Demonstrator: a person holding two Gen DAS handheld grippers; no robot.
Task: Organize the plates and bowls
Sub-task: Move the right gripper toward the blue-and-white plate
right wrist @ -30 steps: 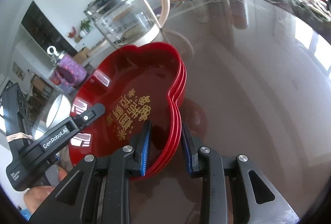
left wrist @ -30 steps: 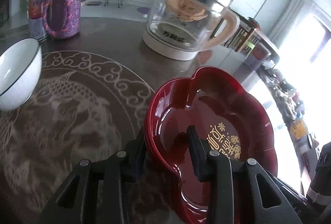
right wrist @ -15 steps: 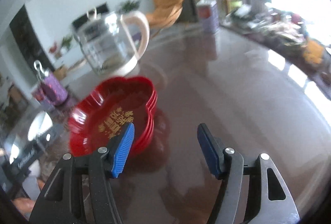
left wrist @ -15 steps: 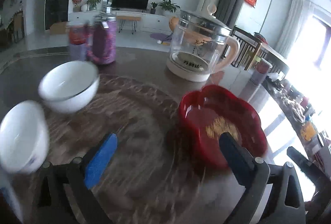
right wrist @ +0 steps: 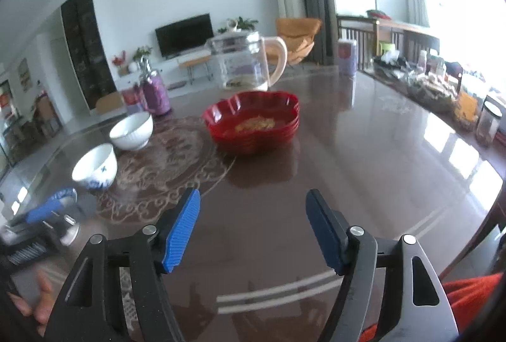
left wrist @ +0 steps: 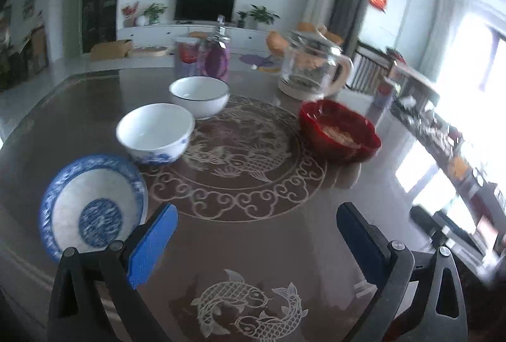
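A stack of red flower-shaped plates (left wrist: 340, 131) (right wrist: 253, 120) sits on the dark table, in front of the kettle. Two white bowls stand to its left: a plain one (left wrist: 199, 97) (right wrist: 131, 130) farther back and one with blue flowers (left wrist: 155, 133) (right wrist: 95, 166) nearer. A blue-and-white plate (left wrist: 91, 206) lies at the near left. My left gripper (left wrist: 256, 237) is open and empty, above the table, well back from the dishes. My right gripper (right wrist: 253, 225) is open and empty, back from the red plates. The left gripper also shows in the right wrist view (right wrist: 47, 212).
A glass kettle (left wrist: 311, 70) (right wrist: 246, 64) stands behind the red plates. A purple bottle (left wrist: 216, 59) (right wrist: 155, 92) and a can stand behind the plain bowl. The table edge (right wrist: 474, 184) runs along the right, with jars and clutter beyond.
Both grippers let go of the red plates, opened wide and pulled back toward the near table edge. The red plates stay stacked in front of the kettle.
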